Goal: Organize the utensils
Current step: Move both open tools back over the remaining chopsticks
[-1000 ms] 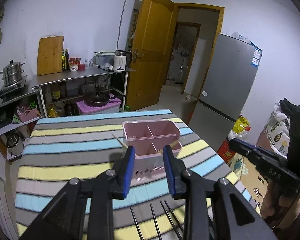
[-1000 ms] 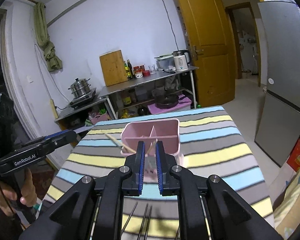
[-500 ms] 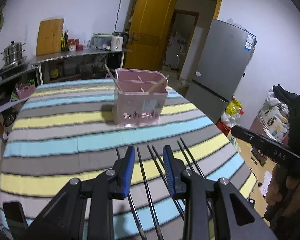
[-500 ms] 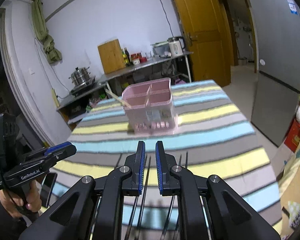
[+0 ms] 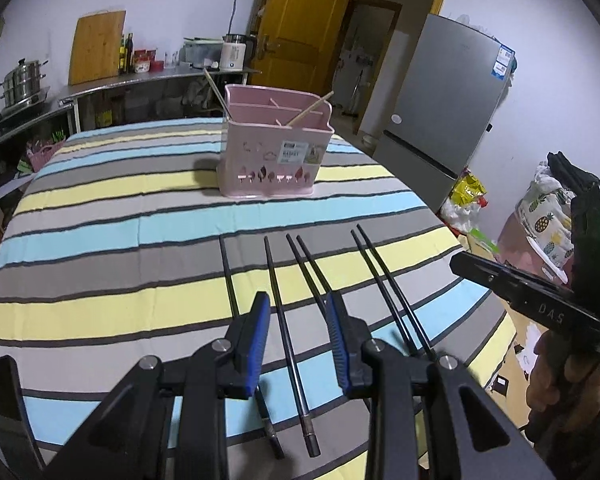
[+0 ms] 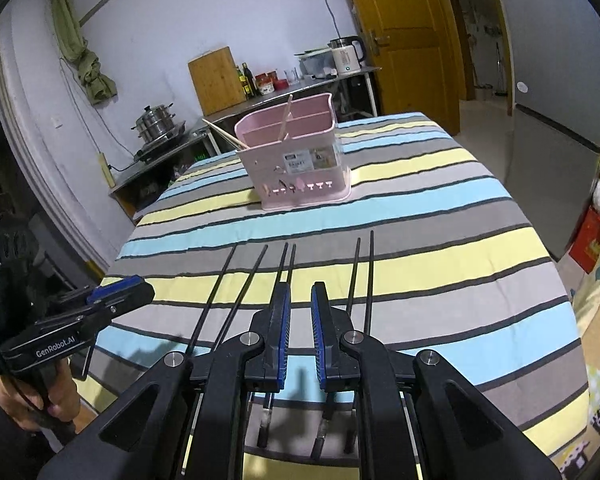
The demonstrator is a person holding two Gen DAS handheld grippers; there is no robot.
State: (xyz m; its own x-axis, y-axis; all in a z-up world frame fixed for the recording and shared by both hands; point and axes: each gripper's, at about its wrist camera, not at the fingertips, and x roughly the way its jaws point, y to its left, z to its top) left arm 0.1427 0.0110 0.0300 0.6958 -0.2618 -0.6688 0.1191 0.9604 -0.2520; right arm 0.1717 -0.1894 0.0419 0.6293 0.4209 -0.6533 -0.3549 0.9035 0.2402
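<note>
Striped cloth in blue, yellow and grey covers the table (image 5: 100, 232), and a pink utensil caddy (image 5: 274, 156) stands near its middle, my landmark for everything else. Two wooden chopsticks (image 5: 310, 109) lean inside its compartments, their ends poking above the rim. On my side of the caddy, six black chopsticks (image 5: 284, 312) lie flat on the cloth, roughly side by side and pointing toward it, well apart from its base.

My left gripper (image 5: 296, 336) hovers low over those sticks with its blue pads spread wide; one black stick runs between them, though nothing is held. My right gripper (image 6: 300, 320) also hangs over the row, to the right of the left one, its pads only narrowly parted and holding nothing. Behind the caddy a steel counter (image 6: 300, 88) carries a kettle (image 6: 346, 56) and a cutting board (image 6: 216, 80).
</note>
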